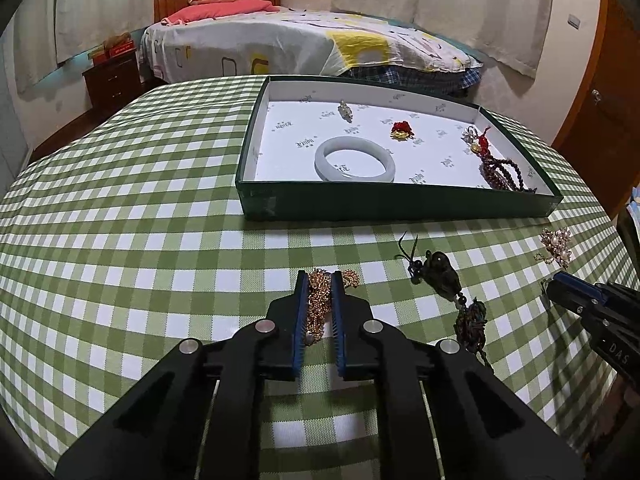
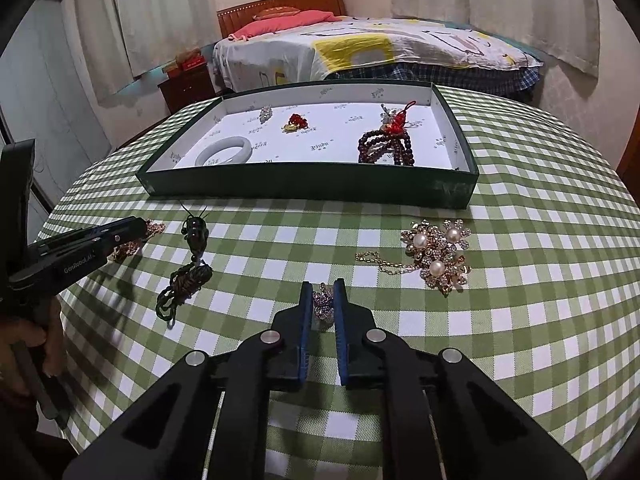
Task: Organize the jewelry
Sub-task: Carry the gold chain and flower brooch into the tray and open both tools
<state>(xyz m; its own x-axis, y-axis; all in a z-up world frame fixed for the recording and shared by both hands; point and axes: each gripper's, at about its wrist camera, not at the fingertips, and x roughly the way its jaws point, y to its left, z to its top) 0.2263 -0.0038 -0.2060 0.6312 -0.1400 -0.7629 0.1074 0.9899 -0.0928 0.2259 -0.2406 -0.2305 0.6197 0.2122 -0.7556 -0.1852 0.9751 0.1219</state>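
Note:
My left gripper (image 1: 319,278) is shut on a gold chain (image 1: 318,304) low over the green checked tablecloth. My right gripper (image 2: 323,289) is shut on a small purple jeweled ring (image 2: 325,306) just above the cloth. A dark green tray (image 1: 396,204) with white lining stands ahead; it holds a pale jade bangle (image 1: 355,159), a red and gold charm (image 1: 402,130), a small silver piece (image 1: 345,111) and dark red beads (image 1: 502,172). A black pendant with a tassel (image 2: 194,236) and a pearl flower brooch (image 2: 438,254) lie on the cloth outside the tray.
The table's rounded edges fall away on both sides. Behind it stand a bed (image 1: 304,44) and a dark nightstand (image 1: 112,80). A wooden door (image 1: 600,92) is at the right. The person's hand (image 2: 28,340) holds the left gripper's handle.

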